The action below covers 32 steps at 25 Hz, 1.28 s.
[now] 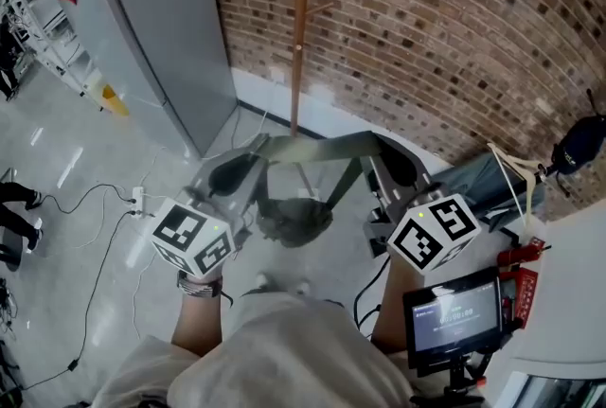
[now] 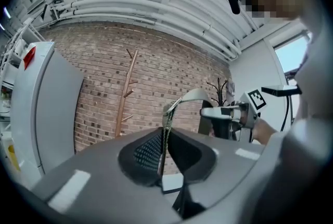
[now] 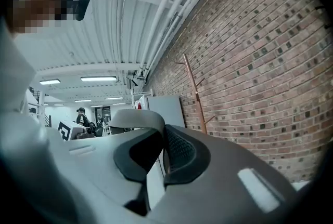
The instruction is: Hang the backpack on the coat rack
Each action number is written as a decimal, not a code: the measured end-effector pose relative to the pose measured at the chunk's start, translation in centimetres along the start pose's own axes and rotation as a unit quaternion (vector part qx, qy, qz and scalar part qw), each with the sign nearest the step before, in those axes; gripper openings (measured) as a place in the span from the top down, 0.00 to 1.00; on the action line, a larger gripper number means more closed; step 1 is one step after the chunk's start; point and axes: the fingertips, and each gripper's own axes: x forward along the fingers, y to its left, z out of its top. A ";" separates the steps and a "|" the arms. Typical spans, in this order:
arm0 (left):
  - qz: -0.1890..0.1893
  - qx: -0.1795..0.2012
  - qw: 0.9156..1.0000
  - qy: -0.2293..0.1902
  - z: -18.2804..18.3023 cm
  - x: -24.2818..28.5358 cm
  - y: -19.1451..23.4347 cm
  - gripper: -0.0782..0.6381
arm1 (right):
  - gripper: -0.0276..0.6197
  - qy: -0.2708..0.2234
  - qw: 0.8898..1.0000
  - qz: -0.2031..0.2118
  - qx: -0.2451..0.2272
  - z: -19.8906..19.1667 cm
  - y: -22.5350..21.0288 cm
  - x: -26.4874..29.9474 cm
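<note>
Two grips, left tongs (image 1: 237, 171), right tongs (image 1: 398, 165) on strap (image 1: 322, 149); backpack (image 1: 294, 219) slung between (lower)

Olive backpack (image 1: 295, 217) hangs from its strap (image 1: 322, 149) near wooden coat rack (image 1: 301, 37).

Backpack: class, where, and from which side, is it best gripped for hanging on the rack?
Probably its strap, a claw from each outer side, as left claw and right claw grip now: taut, it spans wide above the hanging backpack.
</note>
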 end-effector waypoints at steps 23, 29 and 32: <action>0.044 -0.027 0.998 0.020 -3.5 3.3 2.8 0.86 | 0.95 0.042 0.997 0.054 0.031 -2.5 -3.9 4.0; 0.024 -0.025 0.999 0.025 -4.0 6.1 5.8 0.86 | 0.95 0.041 0.998 0.040 0.030 -2.5 -6.2 7.2; 0.015 -0.021 0.999 0.022 -3.6 7.8 7.7 0.86 | 0.95 0.039 0.998 0.035 0.032 -2.2 -7.3 9.2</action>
